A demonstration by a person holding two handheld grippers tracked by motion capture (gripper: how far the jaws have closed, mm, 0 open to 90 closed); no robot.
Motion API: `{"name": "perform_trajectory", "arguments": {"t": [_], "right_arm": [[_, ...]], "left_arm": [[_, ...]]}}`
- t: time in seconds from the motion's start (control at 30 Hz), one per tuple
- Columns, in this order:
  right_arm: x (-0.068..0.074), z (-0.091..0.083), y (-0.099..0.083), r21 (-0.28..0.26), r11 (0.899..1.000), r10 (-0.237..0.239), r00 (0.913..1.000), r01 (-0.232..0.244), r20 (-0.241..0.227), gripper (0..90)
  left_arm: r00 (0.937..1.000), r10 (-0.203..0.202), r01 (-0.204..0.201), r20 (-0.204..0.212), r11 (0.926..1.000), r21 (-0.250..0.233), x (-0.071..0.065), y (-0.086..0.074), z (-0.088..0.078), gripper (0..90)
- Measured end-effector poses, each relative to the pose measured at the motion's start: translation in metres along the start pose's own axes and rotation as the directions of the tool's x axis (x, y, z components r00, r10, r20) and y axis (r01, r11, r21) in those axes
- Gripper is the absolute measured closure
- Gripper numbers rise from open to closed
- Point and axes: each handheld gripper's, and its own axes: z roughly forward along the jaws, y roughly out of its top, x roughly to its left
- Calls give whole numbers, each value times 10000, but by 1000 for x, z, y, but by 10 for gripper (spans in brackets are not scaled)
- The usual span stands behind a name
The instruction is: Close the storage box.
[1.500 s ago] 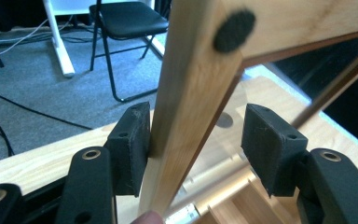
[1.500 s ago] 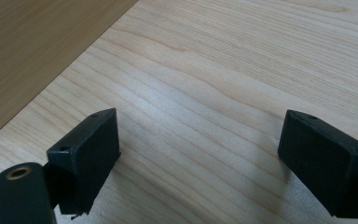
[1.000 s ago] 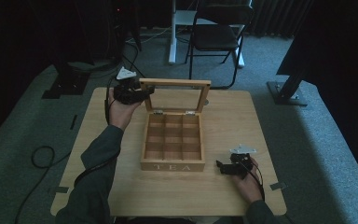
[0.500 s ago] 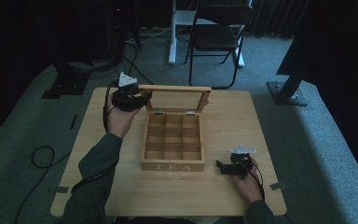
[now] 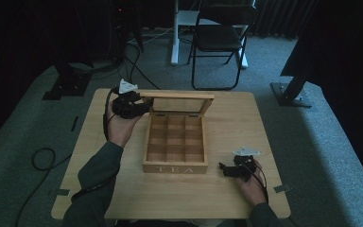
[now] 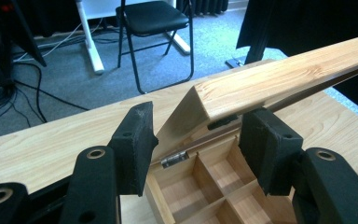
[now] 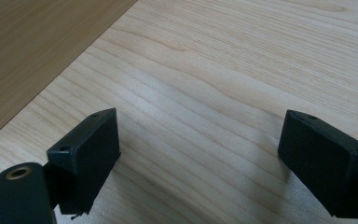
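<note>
Lid of the tea box, half raised, corner between the left gripper pads, just eased apart; right gripper released, empty.

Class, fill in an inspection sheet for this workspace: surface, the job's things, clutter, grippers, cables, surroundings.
Surface: light wooden table, bare around the box.
Job's things: wooden tea box, compartments empty; lid tilted partly up.
Clutter: nothing seen.
Grippers: left gripper straddles the lid's corner, its jaws just opening slightly; right gripper open, low over bare table.
Cables: one trails from each gripper; more on the floor.
Surroundings: grey carpet, black folding chair, dark curtains.
</note>
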Motion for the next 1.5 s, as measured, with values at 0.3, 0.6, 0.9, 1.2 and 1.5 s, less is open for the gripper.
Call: {"name": "perform_trajectory", "arguments": {"t": [0.3,0.6,0.9,1.2,1.5], "right_arm": [[0,0,0,10,10000,32,10000,-32,11,122],[1,0,0,12,10000,47,10000,-47,30,122],[1,0,0,8,10000,57,10000,-57,35,122],[1,0,0,14,10000,67,10000,-67,32,122],[1,-1,-1,16,10000,90,9999,-90,49,122]], "left_arm": [[9999,-41,41,-149,10000,-19,-6,-8,-3,447],[9999,-96,96,-85,10000,24,-10,-14,-5,435],[9999,-139,138,63,9998,149,-14,-21,-9,432],[9993,-281,276,242,9994,192,-14,-29,-12,424],[9977,-542,537,406,9985,117,-16,-35,-18,423]]}}
